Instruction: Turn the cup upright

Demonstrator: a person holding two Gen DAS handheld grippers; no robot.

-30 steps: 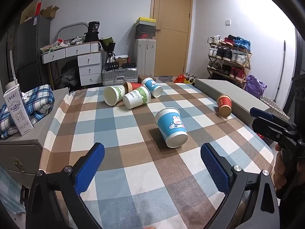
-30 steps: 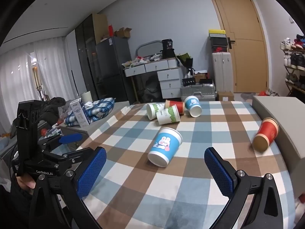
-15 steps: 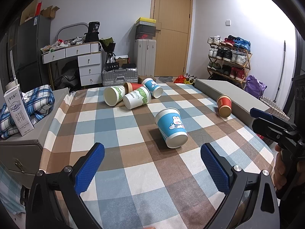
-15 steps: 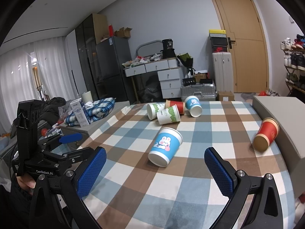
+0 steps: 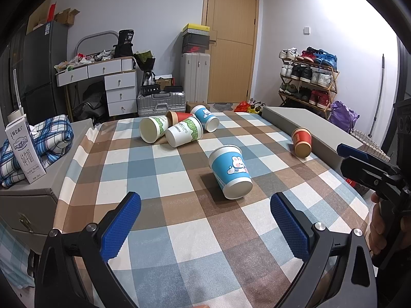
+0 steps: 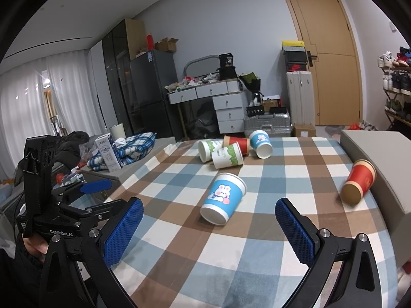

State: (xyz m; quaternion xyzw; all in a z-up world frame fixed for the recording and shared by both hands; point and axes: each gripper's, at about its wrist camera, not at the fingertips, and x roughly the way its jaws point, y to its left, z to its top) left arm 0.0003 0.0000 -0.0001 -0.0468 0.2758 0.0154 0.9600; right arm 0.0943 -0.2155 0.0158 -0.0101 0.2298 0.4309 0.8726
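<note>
A blue paper cup with a rabbit print lies on its side in the middle of the checked tablecloth, base toward me; it also shows in the right wrist view. My left gripper is open and empty, a short way in front of it. My right gripper is open and empty, also short of the cup. A red cup lies on its side against a grey box. Several more cups lie tipped in a cluster at the far side.
A milk carton and a folded plaid cloth sit on a grey cabinet left of the table. The right gripper shows at the right edge of the left wrist view. Drawers, suitcases and a shoe rack stand behind.
</note>
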